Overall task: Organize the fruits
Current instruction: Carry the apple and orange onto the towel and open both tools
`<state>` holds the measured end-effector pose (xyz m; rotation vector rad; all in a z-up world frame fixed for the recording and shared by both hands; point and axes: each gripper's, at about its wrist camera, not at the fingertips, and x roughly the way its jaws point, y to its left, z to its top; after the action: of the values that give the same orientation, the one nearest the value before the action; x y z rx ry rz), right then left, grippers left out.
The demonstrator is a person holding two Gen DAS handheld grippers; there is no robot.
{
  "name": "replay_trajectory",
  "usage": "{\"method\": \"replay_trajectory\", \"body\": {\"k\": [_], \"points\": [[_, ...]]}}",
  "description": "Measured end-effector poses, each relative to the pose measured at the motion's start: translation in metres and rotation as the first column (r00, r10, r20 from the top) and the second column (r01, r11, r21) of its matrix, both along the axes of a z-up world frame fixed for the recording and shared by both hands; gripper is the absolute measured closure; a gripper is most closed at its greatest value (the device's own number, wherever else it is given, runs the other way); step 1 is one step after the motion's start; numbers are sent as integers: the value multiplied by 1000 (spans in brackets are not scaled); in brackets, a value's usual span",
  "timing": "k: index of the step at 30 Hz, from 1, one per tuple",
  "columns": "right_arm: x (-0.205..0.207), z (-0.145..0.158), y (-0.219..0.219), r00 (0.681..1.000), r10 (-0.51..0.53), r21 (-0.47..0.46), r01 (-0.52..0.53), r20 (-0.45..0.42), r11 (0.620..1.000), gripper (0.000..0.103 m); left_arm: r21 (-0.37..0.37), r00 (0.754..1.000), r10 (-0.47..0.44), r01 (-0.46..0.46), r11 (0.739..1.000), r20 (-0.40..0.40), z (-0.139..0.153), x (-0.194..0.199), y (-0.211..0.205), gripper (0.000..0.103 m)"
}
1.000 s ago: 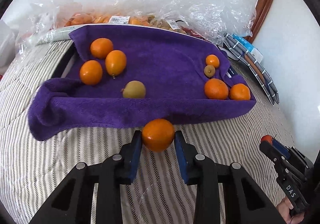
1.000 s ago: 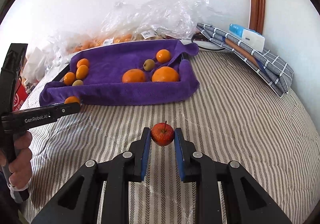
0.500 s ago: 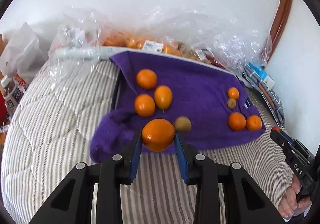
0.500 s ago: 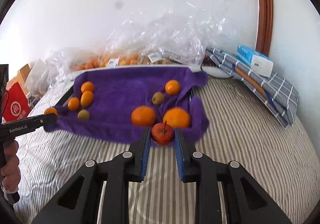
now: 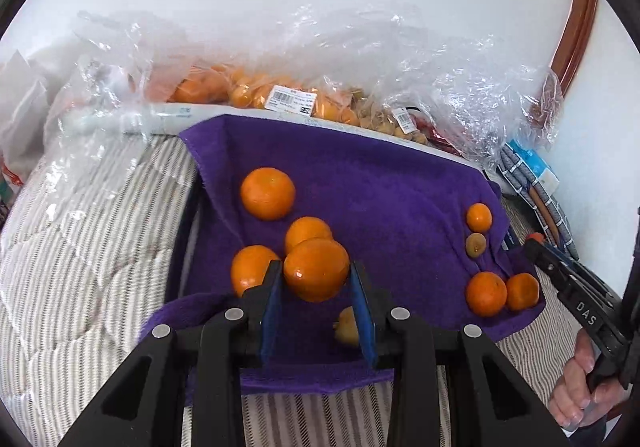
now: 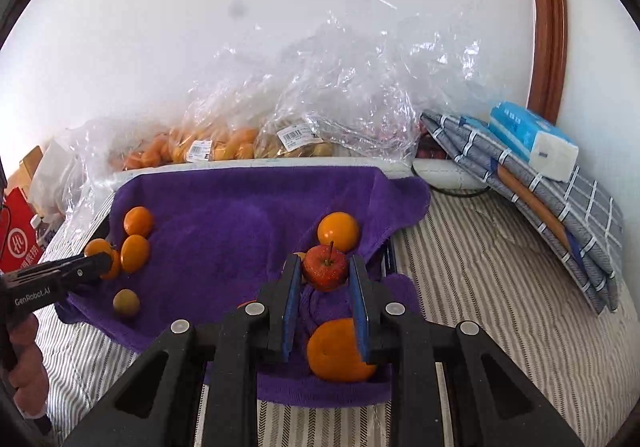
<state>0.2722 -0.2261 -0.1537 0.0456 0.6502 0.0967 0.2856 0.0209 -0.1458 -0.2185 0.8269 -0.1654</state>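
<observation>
Purple towel (image 5: 384, 183) on the striped bedcover (image 6: 492, 287) is carrying the sorted fruit as I am holding both grippers above it. I am pinching an orange (image 5: 316, 269) in my left gripper (image 5: 316, 275), over the cluster of three oranges (image 5: 267, 193) at the towel's left side. I am clamping a small red apple (image 6: 325, 267) in my right gripper (image 6: 325, 273), over the towel's right end, just in front of a small orange (image 6: 338, 231).
</observation>
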Motion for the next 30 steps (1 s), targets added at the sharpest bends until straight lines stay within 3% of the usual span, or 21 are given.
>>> {"method": "replay_trajectory", "body": {"k": [11,30], "points": [[13,-23,-1,999,-3,11,3,-36,1000,79,12,1000,-17,17,1000,-10,-11,1,-9,72],[11,-22,1,1000,5,11,-5,-20,1000,79,27,1000,-20,20,999,-9,-17,4,-10,68]]}}
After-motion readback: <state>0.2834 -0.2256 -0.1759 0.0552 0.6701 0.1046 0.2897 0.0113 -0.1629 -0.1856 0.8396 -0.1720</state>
